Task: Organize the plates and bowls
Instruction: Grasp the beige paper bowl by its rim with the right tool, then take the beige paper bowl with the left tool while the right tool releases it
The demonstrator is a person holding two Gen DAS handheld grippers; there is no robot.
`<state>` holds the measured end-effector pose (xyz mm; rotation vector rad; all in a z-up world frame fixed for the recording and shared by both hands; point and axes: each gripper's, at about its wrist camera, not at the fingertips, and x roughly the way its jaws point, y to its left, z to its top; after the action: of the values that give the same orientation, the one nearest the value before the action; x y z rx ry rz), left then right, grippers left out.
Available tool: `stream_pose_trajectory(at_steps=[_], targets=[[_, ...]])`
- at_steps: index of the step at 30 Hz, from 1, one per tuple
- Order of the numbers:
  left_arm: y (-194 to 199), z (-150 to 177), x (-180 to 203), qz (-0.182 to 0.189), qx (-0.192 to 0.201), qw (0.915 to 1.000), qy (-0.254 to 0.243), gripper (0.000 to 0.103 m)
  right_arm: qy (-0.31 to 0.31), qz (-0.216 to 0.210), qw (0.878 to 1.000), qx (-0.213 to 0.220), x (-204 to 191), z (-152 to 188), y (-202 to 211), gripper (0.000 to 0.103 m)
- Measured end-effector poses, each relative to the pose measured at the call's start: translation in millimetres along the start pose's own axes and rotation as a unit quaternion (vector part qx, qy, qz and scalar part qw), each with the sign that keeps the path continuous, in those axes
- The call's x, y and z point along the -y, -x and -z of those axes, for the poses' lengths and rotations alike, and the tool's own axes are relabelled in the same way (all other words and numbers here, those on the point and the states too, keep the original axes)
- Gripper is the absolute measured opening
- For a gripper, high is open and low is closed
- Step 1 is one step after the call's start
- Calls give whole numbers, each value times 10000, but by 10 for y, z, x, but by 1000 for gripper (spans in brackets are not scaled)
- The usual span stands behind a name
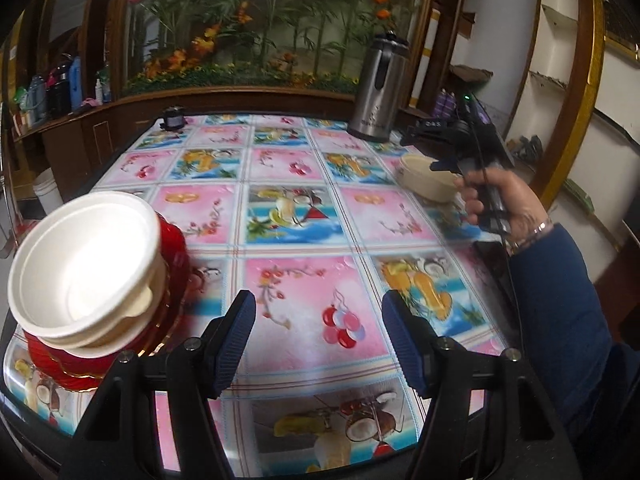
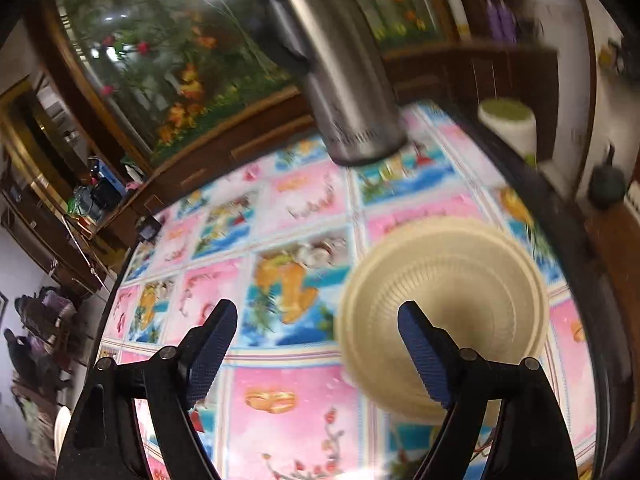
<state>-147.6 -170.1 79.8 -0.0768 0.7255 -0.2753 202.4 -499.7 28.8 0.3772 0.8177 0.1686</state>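
- The left gripper point(image 1: 318, 338) is seen with its jaws parted and nothing between the blue ribbed pads point(image 1: 234, 344); only the patterned tablecloth point(image 1: 304, 208) is framed in the gap.
- Just to the left of that gripper, a stack of dishes is found near the table's front left corner: white bowls point(image 1: 84, 264) are nested one inside another, and they are set on top of red plates point(image 1: 80, 364) with a gilt edge. The uppermost white bowl is seen to be empty.
- The right gripper point(image 2: 318, 344) is likewise held wide open, with nothing pressed between its pads; no earlier picture is given.
- A cream ribbed bowl point(image 2: 444, 300) is seen on the tablecloth just ahead of the right-hand finger point(image 2: 424, 354), which overlaps its near rim in the picture; whether the two touch cannot be told through the blur. Nothing is seen inside the bowl.
- In the left wrist view the same cream bowl point(image 1: 426, 178) is placed toward the table's right side, well apart from the stack, with the person's right hand point(image 1: 500, 204) and its gripper handle just beside it.
- A steel thermos jug point(image 1: 378, 88) is stood upright at the table's far edge, beyond the cream bowl.
- A white cup with green contents point(image 2: 508, 126) is seen off the table's far right.
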Motion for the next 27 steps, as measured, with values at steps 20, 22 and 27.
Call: stream_pose_trajectory(at_steps=[20,22,27], targets=[[133,-92,-167,-196,96,9994,264,65,2609,-2453,9278,-1050,-1469,884,370,87],[140,-163,-208,-147,145,9993,327,65,2021,-1901,9587,-632,-1275,745,412,85],[-32,-506,-378,24,-50,9983,574,54,1123,-1918,9732,-597,-972,740,407,51]])
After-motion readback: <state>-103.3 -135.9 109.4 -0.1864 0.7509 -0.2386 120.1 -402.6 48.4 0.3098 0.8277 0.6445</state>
